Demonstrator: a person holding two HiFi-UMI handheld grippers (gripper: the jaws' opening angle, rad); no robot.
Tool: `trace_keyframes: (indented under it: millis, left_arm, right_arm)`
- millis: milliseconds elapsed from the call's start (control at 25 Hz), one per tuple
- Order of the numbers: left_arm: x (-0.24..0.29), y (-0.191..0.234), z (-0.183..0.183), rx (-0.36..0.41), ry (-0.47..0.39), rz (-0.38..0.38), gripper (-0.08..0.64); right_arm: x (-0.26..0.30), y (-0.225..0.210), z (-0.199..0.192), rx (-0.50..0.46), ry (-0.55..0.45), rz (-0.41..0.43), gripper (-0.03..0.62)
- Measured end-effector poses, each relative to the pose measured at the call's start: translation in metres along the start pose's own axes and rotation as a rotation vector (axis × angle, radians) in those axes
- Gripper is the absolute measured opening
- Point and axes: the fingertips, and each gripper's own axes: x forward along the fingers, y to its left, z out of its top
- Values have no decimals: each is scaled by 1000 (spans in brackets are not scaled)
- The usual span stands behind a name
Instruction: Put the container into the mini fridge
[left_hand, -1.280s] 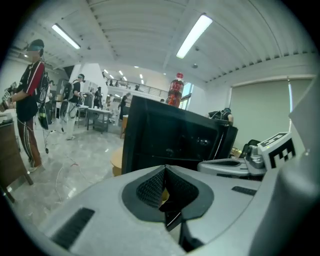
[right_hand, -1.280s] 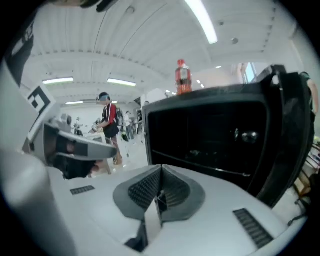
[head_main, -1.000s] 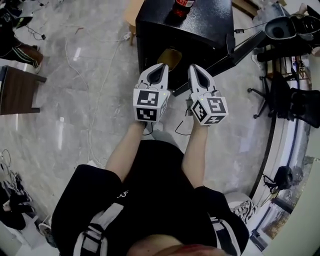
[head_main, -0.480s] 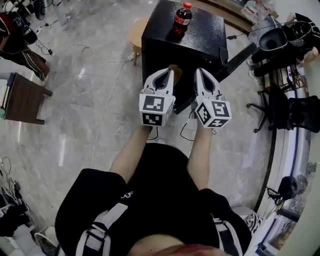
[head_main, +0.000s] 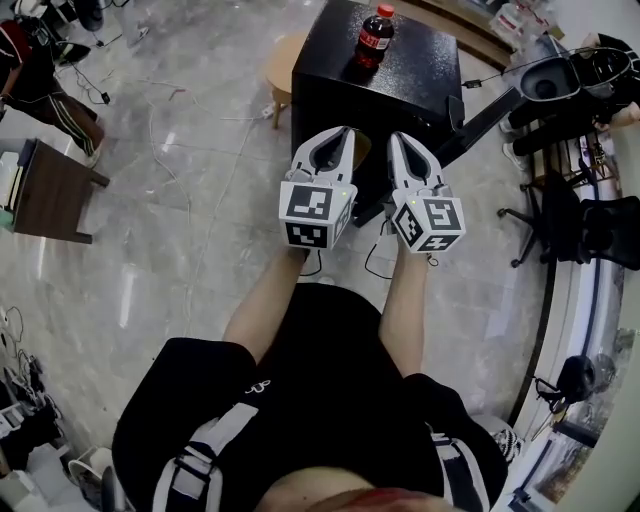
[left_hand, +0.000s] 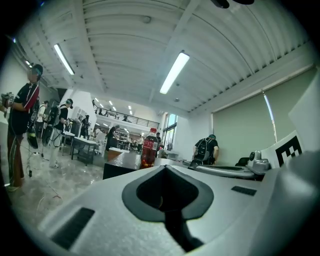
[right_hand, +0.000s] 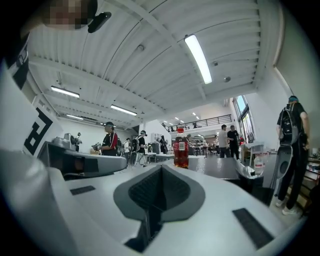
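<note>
Tilted up now, off the mini fridge (head_main: 405, 75)'s open front and over its top toward the cola bottle (head_main: 375, 35). Pressed shut and empty, left hand-held gripper (head_main: 342, 133) and right hand-held gripper (head_main: 396, 139) alike. Probably the container (head_main: 358, 142), a tan sliver in the fridge mouth: likely delivered.

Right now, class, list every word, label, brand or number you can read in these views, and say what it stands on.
No text can be read in any view.
Soda bottle, red label: white print, too blurred to read.
Marker cubes: black-and-white square patterns only, no words.
Person's black shirt: small white mark, too small to read.
</note>
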Motion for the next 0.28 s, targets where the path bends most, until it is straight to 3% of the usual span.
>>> trace_keyframes:
  millis: [280]
  left_arm:
    - [8, 0, 0, -1, 1, -7, 5]
  right_arm:
    - [4, -7, 0, -8, 4, -2, 11]
